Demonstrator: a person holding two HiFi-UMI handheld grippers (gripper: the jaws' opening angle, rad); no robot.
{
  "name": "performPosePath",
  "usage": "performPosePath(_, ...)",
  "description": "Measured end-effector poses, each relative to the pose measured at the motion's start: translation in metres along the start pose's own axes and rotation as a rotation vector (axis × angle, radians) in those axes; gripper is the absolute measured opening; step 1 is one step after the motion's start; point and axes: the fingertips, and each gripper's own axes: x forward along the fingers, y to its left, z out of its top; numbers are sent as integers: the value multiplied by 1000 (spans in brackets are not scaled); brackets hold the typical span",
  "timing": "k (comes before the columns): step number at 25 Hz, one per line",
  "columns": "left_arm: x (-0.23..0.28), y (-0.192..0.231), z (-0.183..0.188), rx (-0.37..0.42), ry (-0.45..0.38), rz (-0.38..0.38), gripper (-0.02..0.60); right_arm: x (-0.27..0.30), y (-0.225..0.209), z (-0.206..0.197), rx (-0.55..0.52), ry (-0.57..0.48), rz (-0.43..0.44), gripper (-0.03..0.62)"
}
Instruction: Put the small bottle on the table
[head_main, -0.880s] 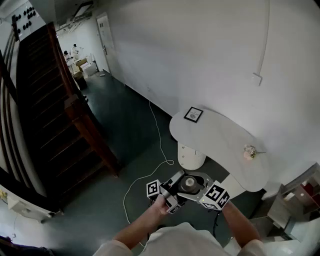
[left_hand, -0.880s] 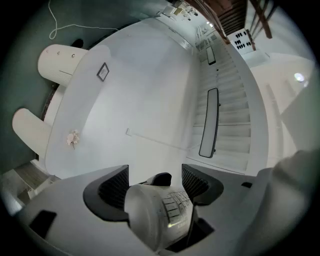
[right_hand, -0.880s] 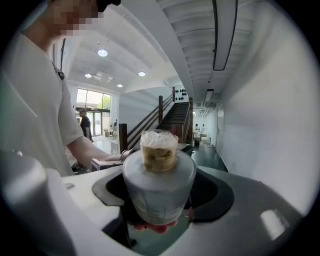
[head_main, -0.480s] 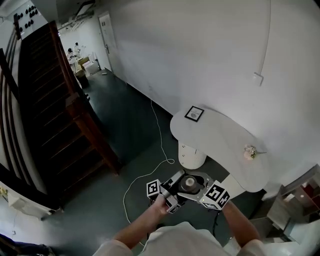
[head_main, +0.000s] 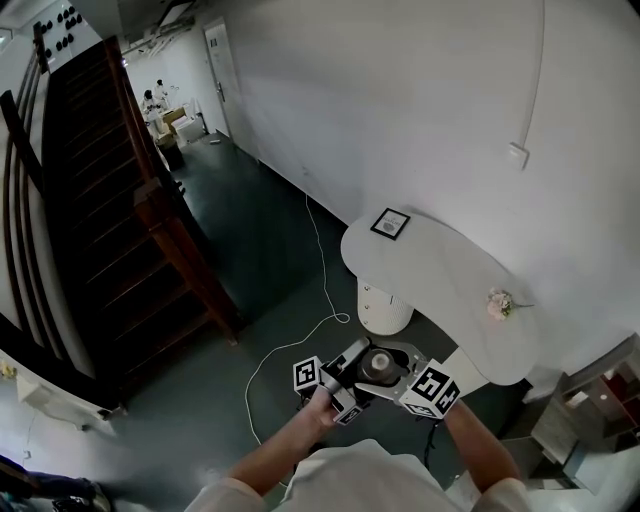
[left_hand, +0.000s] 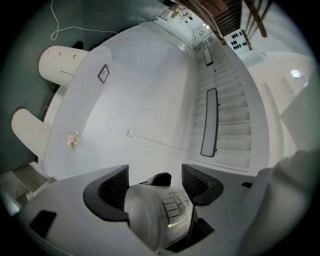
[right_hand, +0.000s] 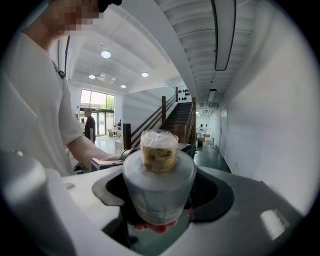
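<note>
In the head view the small white bottle (head_main: 378, 366) stands upright between my two grippers, held in front of my body over the floor. My left gripper (head_main: 358, 360) comes at it from the left and my right gripper (head_main: 396, 372) from the right. In the left gripper view the printed bottle (left_hand: 156, 210) sits deep between wide jaws of the left gripper (left_hand: 155, 172), whose pads lie against its sides. In the right gripper view the bottle (right_hand: 159, 190), with a clear cap, fills the right gripper (right_hand: 159, 170). The white kidney-shaped table (head_main: 440, 290) lies just beyond.
On the table are a framed marker card (head_main: 388, 225) at its far end and a small flower (head_main: 498, 303) near the wall. A white pedestal (head_main: 383, 308) carries the top. A white cable (head_main: 300, 345) loops over the dark floor. A wooden staircase (head_main: 150, 230) rises at the left.
Both grippers and the bottle keep the same place relative to each other. The head view has drifted a little, so the stairs and table sit slightly differently.
</note>
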Motion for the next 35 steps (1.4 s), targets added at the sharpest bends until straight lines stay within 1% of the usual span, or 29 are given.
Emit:
performPosePath(8,2,19,-12,23,-5,23,319,-18,-4,-10,0,-9,27,348)
performPosePath(14,1,37,-22,38,-10,54,319,-33,-6,-21,9,-17,53,348)
performPosePath(21,-3,51,-22,47,-31,76,319,-38,-12,-29,27,-29,76,348)
performPosePath(28,-11,56,-1,36,-47,82,319,-24,-29,-31,41,-26,75,348)
performPosePath(35,-24,63,44,-2,-62,69,319,5,-63,-31,68,-15,47,348)
